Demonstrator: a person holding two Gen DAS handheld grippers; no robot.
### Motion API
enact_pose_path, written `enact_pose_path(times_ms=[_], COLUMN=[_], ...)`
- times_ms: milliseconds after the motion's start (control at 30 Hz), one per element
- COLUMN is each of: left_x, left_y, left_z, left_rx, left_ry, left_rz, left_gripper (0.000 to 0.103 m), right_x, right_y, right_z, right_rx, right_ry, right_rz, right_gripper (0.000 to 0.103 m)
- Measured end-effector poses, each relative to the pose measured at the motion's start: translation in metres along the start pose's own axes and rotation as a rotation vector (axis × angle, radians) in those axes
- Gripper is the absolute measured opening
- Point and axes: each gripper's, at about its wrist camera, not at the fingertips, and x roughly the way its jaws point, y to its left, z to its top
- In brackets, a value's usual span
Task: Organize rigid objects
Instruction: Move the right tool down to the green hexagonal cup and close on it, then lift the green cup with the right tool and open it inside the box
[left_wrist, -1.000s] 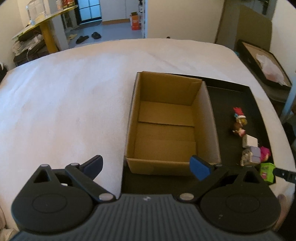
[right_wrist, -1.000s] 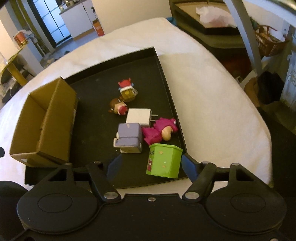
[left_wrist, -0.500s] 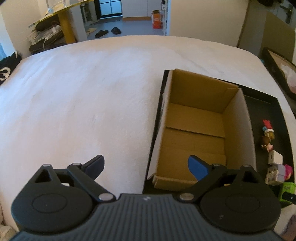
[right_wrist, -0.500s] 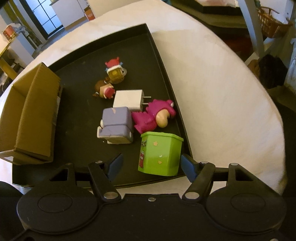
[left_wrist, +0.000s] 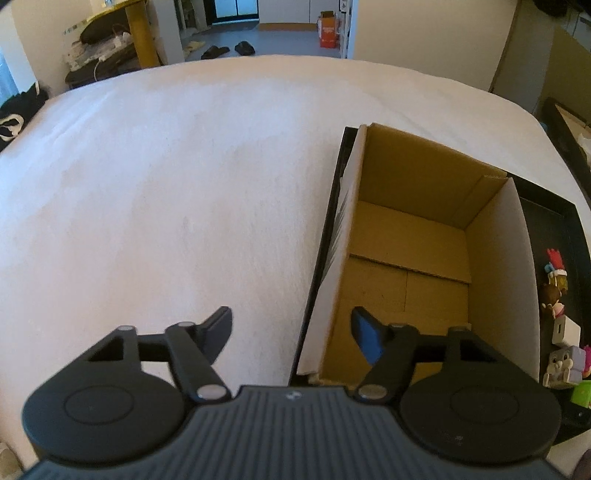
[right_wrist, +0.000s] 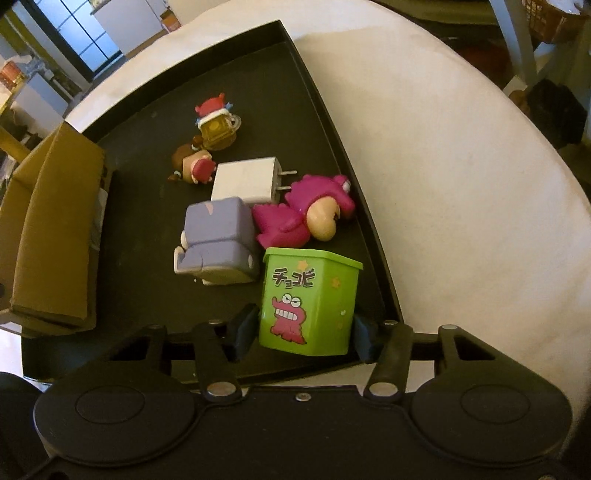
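Though ungripped, green box (right_wrist: 308, 299) between fingers (right_wrist: 243, 328)

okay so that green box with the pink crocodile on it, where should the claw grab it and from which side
Grip the green box across its two flat side walls, low on the body under the flared rim, coming from the near tray edge. It stands upright, and the right claw is open with one finger on each side. The lilac figure crowds its left.

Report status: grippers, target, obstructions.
Left gripper open, empty, over cardboard box edge. Right gripper open, straddling green box, contact unclear. Purple toy close alongside.
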Motion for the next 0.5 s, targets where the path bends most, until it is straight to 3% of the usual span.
enact_pose_path(times_ms=[100, 267, 500], left_x=[0.002, 0.004, -0.006], left_y=[-0.002, 0.0, -0.002], left_z=[-0.001, -0.002, -0.007], left_rx=[0.006, 0.003, 0.015], left_ry=[0.014, 0.014, -0.001], left_rz=[-0.012, -0.064, -0.092], left_gripper=[0.049, 0.013, 0.011], right_x=[-0.001, -0.004, -0.012], right_y=[-0.003, -0.005, -0.003], right_z=[0.002, 0.003, 0.003], right_rx=[0.014, 0.017, 0.009], right_ry=[-0.005, -0.016, -0.036], right_rz=[0.021, 0.044, 0.059], right_gripper=[0.051, 0.051, 0.049])
